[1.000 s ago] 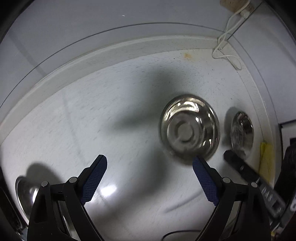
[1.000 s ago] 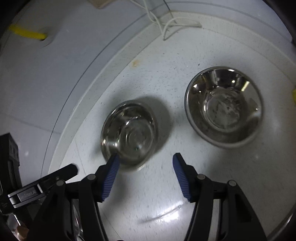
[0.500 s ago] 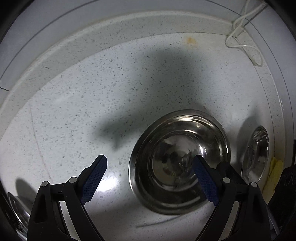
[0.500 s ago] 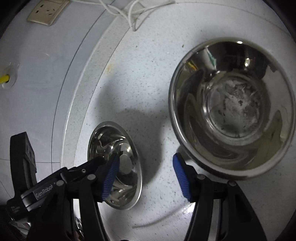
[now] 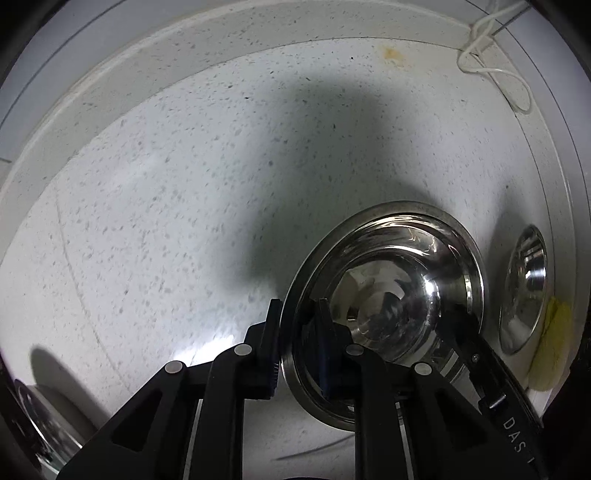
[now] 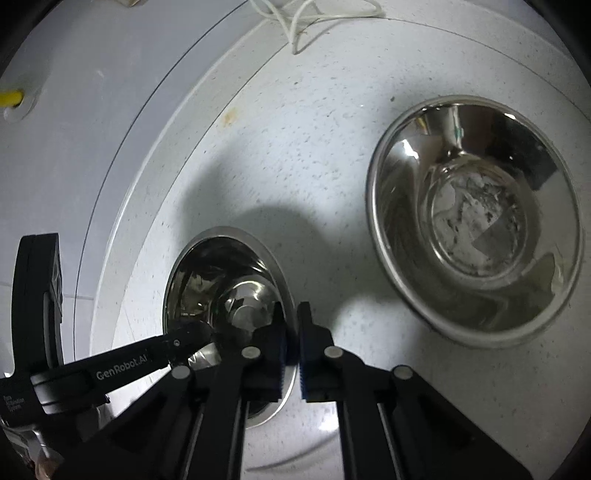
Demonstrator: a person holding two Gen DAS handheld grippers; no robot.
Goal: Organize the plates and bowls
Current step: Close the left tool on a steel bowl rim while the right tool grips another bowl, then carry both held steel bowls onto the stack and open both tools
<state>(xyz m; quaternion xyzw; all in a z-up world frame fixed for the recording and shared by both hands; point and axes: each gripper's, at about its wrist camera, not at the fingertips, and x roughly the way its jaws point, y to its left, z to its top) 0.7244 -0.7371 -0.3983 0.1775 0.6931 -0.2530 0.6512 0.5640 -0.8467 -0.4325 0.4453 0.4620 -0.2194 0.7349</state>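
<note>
I have both grippers clamped on the same shallow, polished stainless-steel bowl [image 5: 384,306], which sits on the white speckled stone counter [image 5: 177,206] towards its back right corner, not far from the raised back edge. The left gripper [image 5: 297,343] pinches the bowl's left rim, one finger outside the wall and one inside; the right gripper [image 6: 291,350] pinches the opposite rim the same way, its blue pads nearly touching through the thin metal.

I judge the bowl light and rigid, but slick: thin polished steel gives the pads little to bite on, so the flat rolled rim is the sensible place to hold (and that is where both grips are). Two opposed rim grips should keep it from swinging as it lifts.

A larger, deeper round steel bowl [image 6: 476,221] stands well apart towards the counter's right end, and looks the likely nest for this one. Another small steel bowl [image 5: 27,417] shows at the counter's near left edge. A loose white cable [image 6: 314,18] lies along the back edge, clear of the work.
</note>
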